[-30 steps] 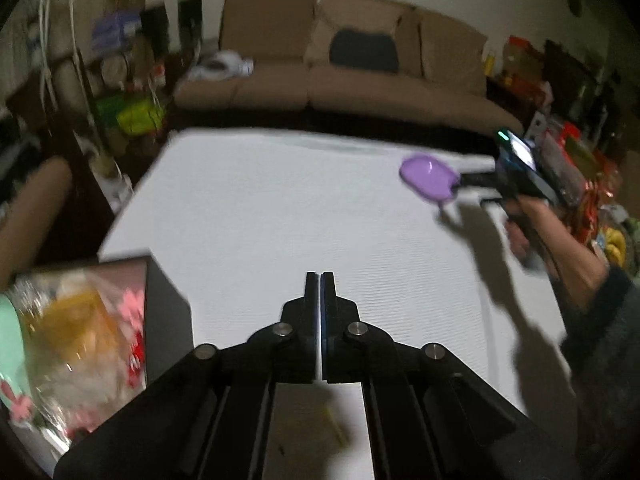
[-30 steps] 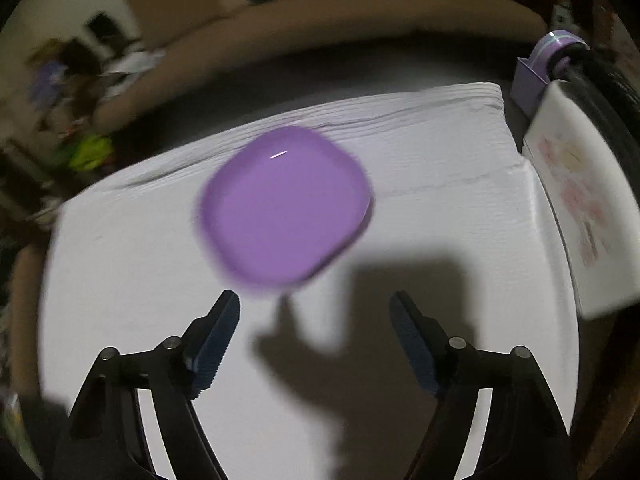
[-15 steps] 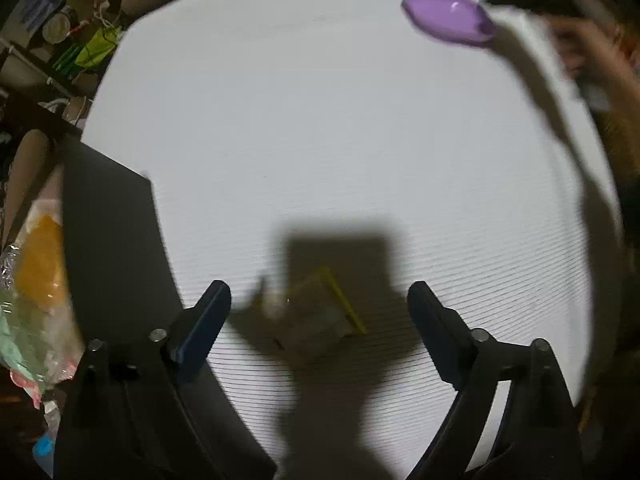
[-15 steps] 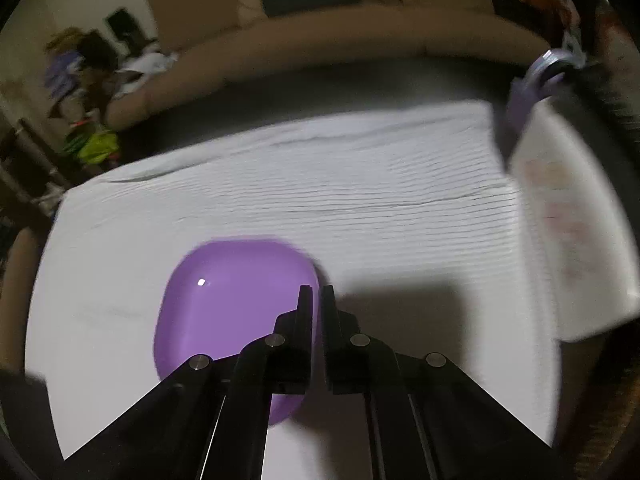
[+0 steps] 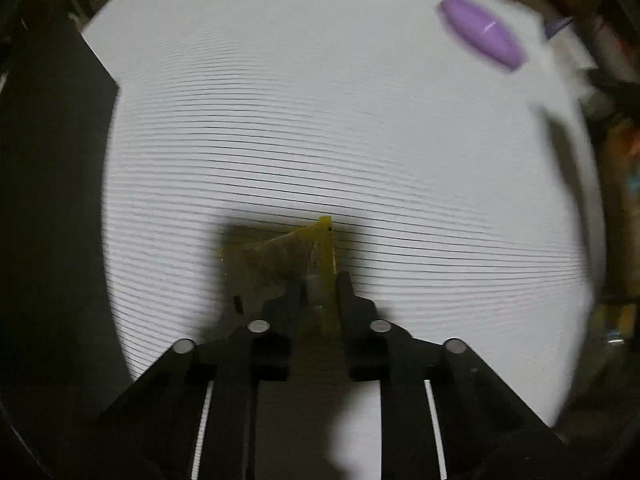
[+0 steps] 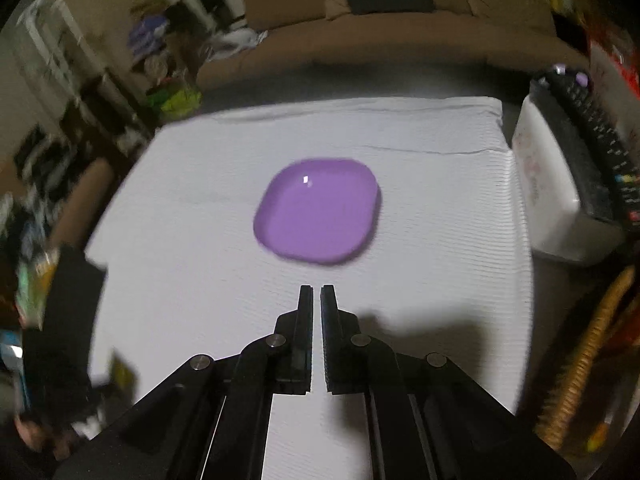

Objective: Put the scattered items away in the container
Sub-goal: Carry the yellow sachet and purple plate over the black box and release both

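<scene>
A small clear packet with a yellow edge lies on the white cloth, in shadow. My left gripper points steeply down at it; its jaws are closing, with the packet's yellow edge pinched between the fingertips. The black container stands just left of it. A purple plate lies flat on the cloth. My right gripper hovers shut and empty a little short of that plate. In the left wrist view the purple plate shows blurred at the far right.
A brown sofa runs behind the table. A white box with a black remote control on top stands off the cloth's right edge, and a wicker item lies nearer. The black container, holding packets, is at the left.
My left gripper came down, opened wide over the packet, then closed on its yellow edge. My right gripper shut and drew back and up from the purple plate, which now lies ahead of it.
</scene>
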The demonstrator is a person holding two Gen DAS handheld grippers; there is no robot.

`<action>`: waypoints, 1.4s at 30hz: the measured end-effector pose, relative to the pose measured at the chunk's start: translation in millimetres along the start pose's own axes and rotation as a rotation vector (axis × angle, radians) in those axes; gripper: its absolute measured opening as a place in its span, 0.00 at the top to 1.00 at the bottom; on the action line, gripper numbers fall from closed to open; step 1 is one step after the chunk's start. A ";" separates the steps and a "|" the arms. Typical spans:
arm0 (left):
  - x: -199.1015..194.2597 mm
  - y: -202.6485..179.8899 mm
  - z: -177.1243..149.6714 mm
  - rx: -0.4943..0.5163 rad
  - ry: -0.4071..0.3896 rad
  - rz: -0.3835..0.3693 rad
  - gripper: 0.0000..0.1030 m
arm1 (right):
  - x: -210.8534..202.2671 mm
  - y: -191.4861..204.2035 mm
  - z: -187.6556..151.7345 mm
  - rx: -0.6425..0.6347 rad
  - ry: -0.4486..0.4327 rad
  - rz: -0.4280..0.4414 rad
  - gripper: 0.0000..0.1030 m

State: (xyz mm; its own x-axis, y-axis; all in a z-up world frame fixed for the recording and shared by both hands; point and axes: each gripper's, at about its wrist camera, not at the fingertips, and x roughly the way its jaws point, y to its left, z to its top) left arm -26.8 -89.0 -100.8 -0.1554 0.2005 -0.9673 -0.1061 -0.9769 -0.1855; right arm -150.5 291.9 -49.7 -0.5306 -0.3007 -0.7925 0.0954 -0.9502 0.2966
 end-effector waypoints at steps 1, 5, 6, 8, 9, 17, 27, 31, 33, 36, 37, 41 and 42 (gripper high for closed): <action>-12.5 -2.1 -4.0 -0.010 -0.028 -0.041 0.90 | 13.2 -3.1 8.2 0.025 0.003 0.013 0.96; -73.6 -7.9 -12.3 -0.032 -0.117 -0.191 0.93 | 75.1 -19.7 30.6 0.092 0.070 -0.099 0.53; -86.9 -8.7 -14.5 -0.031 -0.132 -0.222 0.93 | 89.1 -23.3 32.7 0.101 0.078 -0.154 0.47; -121.3 -12.5 -20.8 -0.014 -0.180 -0.281 0.93 | 110.4 -24.9 33.6 0.099 0.086 -0.238 0.45; -133.4 -15.4 -22.5 0.001 -0.191 -0.298 0.93 | 121.0 -23.7 33.1 0.097 0.096 -0.235 0.41; -184.2 -10.2 -36.5 0.091 -0.352 -0.264 0.93 | 124.9 -1.6 24.9 0.014 0.051 -0.221 0.92; -232.7 67.9 -64.4 0.005 -0.498 -0.237 0.93 | 30.1 14.6 11.2 0.138 0.020 -0.009 0.98; -280.2 138.8 -84.7 -0.117 -0.638 -0.086 0.93 | -16.6 96.5 22.8 0.088 -0.031 0.199 0.98; -293.7 167.3 -90.4 -0.178 -0.677 -0.015 0.93 | -36.7 175.7 21.9 -0.011 -0.048 0.285 0.98; -302.2 201.7 -97.5 -0.234 -0.685 0.080 0.93 | -42.9 280.2 3.8 -0.159 -0.027 0.346 0.98; -298.3 215.0 -100.1 -0.254 -0.651 0.103 0.93 | -39.7 315.4 -6.8 -0.210 -0.007 0.358 0.98; -264.1 235.7 -108.0 -0.267 -0.547 0.100 0.93 | 1.3 417.1 -64.9 -0.368 0.113 0.318 0.98; -249.0 237.5 -107.6 -0.264 -0.507 0.107 0.93 | 18.7 436.2 -83.6 -0.408 0.168 0.302 0.98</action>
State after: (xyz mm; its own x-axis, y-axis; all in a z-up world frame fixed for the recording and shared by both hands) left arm 92.4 -378.8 77.4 -0.6097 0.0459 -0.7913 0.1749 -0.9659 -0.1907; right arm -48.4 -135.0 20.4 -0.2898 -0.5424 -0.7885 0.5603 -0.7641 0.3197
